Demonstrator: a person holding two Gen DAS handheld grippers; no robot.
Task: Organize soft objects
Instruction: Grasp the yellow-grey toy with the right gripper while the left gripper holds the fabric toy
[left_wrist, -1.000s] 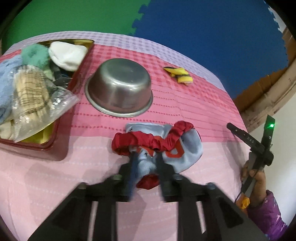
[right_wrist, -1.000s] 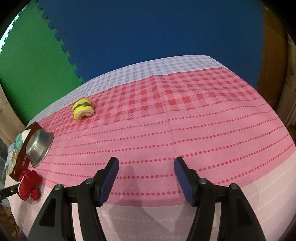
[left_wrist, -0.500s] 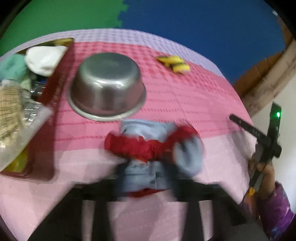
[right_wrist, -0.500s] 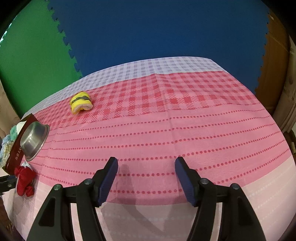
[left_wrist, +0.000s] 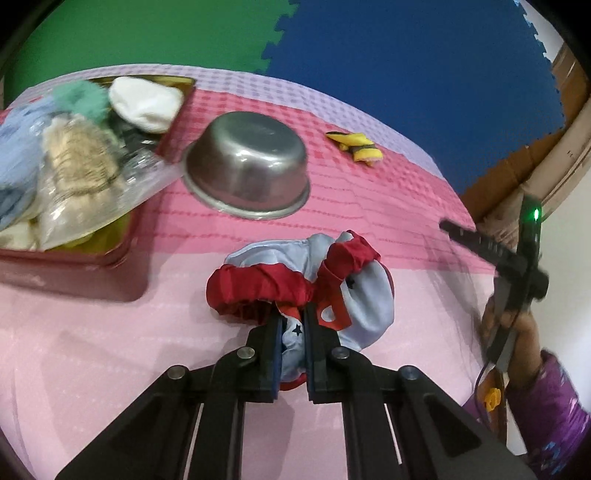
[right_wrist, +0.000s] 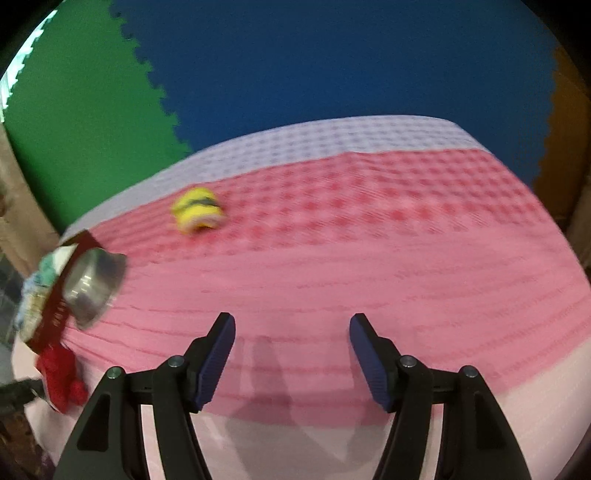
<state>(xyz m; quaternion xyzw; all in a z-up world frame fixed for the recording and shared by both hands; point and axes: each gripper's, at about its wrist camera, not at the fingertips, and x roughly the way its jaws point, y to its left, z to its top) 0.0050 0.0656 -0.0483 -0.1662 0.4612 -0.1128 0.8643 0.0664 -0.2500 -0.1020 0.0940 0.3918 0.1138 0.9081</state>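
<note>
The left tool has its jaws pinched tight on the near edge of the blue-and-red garment, a bunched thing with a gathered red band. It takes the cloth low, at the hem, and I'd say that is so the whole bundle trails behind when lifted. The garment sits on the pink surface, just in front of the upturned steel bowl and to the right of the red tray.

That tray is already heaped: a white soft piece, a green fluffy one, a plaid item in a clear bag, something pale blue at the edge. So it looks like the collecting place, and the garment's likely destination.

The right tool is spread wide with nothing between its blue pads, held above bare cloth, well apart from everything. It seems to be waiting its turn.

The left wrist view gives the grip itself and the tray's contents, plus the other hand holding its tool at the right edge. The right wrist view shows none of that closely; its left edge has only a blurred bowl, tray and a red scrap. What it gives better is the yellow-and-black striped soft item, alone at the far checked part of the surface, and the open run toward it.
</note>
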